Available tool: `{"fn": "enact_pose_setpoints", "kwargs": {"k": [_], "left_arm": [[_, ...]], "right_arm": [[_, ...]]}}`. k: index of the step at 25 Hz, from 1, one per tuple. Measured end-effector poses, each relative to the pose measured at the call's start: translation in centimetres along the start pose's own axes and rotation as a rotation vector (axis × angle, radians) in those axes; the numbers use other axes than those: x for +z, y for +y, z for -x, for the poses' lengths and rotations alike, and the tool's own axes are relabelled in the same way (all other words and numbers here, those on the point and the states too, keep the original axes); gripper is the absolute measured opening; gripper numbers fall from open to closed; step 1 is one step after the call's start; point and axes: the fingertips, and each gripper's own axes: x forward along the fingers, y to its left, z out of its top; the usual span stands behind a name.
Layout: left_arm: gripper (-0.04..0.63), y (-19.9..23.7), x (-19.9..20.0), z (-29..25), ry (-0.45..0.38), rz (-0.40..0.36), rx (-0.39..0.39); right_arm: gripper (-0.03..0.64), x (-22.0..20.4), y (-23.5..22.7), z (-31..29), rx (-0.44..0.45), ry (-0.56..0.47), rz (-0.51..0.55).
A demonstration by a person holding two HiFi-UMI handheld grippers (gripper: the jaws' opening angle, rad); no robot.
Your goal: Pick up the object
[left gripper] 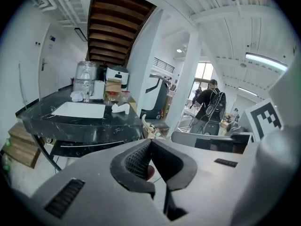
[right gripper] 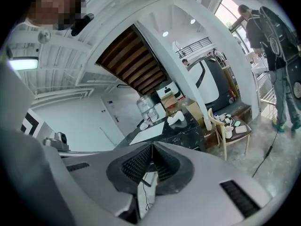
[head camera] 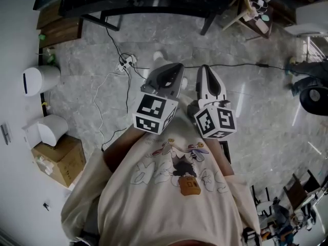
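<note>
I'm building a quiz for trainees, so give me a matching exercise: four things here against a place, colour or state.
Things: 1 right tongs; 2 cardboard box; 3 power strip; 4 white sheet.
Descriptions: a lies on the dark table; b shut; c brown; d has cables running from it.
Pairs: 1b, 2c, 3d, 4a.
</note>
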Motion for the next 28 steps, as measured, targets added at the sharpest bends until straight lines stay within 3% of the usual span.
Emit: {"fn": "enact_pose_setpoints", "kwargs": {"k": [15,28], "left_arm": [[0.003,6.4,5.3,-8.2,0.030,0.017,-0.033],[0.003,16.3,15.1,-16.4,0.034,0.029,-0.142]], "right_arm": [[0.021,3.8,-2.1,-10.8,-0.027,0.016,0.003],[0.021,9.8,-2.0,-24.5,-0.131,0.012,-0.003]]}}
